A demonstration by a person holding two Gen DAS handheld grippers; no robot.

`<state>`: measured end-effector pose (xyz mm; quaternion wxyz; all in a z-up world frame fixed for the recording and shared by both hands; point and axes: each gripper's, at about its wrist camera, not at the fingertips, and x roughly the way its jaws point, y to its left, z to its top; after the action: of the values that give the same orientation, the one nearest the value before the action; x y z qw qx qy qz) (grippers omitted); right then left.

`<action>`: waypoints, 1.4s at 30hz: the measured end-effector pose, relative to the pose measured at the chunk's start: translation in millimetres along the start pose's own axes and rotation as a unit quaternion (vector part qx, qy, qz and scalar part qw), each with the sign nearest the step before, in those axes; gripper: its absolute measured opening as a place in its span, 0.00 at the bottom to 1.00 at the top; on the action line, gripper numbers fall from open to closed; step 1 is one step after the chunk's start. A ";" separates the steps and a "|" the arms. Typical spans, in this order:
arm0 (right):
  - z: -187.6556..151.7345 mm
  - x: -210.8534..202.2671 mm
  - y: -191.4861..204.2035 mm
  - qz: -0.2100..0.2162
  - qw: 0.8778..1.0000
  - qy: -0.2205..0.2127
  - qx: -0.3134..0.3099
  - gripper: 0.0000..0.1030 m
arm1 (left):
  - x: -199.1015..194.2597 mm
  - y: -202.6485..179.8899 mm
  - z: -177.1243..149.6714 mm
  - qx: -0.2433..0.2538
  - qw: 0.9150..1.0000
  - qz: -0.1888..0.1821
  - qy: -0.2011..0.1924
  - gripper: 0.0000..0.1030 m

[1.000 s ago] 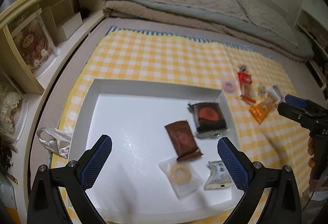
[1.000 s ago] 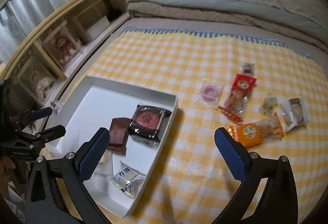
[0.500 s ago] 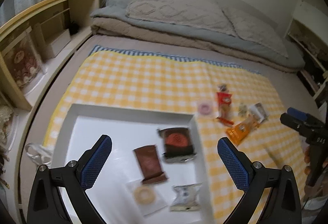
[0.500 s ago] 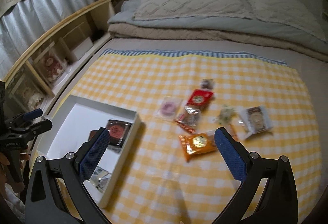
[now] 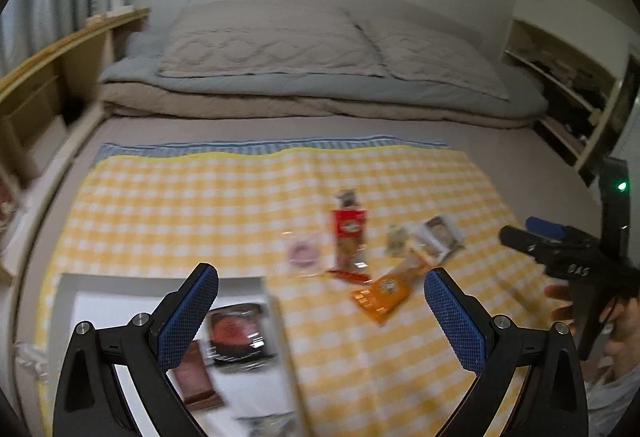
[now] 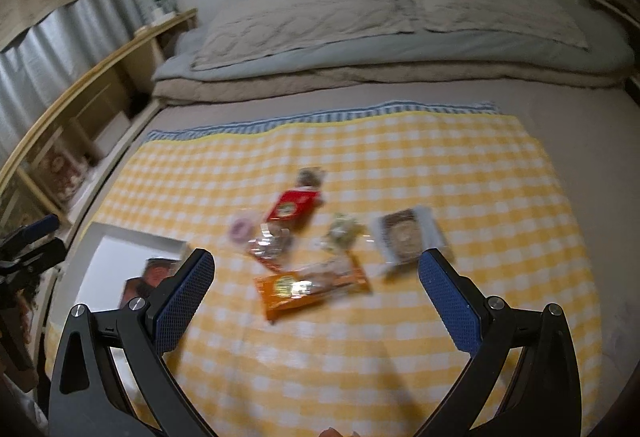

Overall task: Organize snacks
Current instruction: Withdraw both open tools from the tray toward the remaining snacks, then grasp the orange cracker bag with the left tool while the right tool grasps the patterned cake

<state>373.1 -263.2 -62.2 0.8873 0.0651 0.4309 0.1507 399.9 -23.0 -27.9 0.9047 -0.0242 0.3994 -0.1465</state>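
While both tools hang above the bed, the left gripper and right gripper each stand spread wide with nothing between the pads. Several snacks already lie in the white tray at the near left of the checked cloth. Loose ones remain on the cloth, well apart from the tray: an orange packet, a red packet, a pink ring sweet and a clear-wrapped cake. Judging by this, a fresh pick is in hand; the orange packet lies nearest the right gripper, calling for a descent and a flat pinch across its width.
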 end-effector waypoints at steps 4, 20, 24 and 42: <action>-1.3 7.3 -25.6 -0.026 1.000 0.004 0.008 1.00 | 41.5 -18.7 6.7 0.017 0.999 -0.031 0.020 1.00; -3.9 60.2 -97.9 -0.042 0.999 0.004 0.031 1.00 | 216.6 -89.6 5.7 0.104 0.981 -0.116 0.112 1.00; -2.9 71.7 -101.6 -0.056 0.998 0.013 0.023 1.00 | 253.7 -98.5 1.4 0.118 0.976 -0.124 0.136 1.00; 2.3 119.4 -102.7 -0.035 0.997 0.067 0.033 1.00 | 274.1 -96.0 -35.3 0.153 0.956 -0.159 0.195 1.00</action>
<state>466.3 -321.6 -174.9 0.8584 0.0690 0.4964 0.1090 525.4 -190.1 -232.6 0.7670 0.0799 0.5319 -0.3500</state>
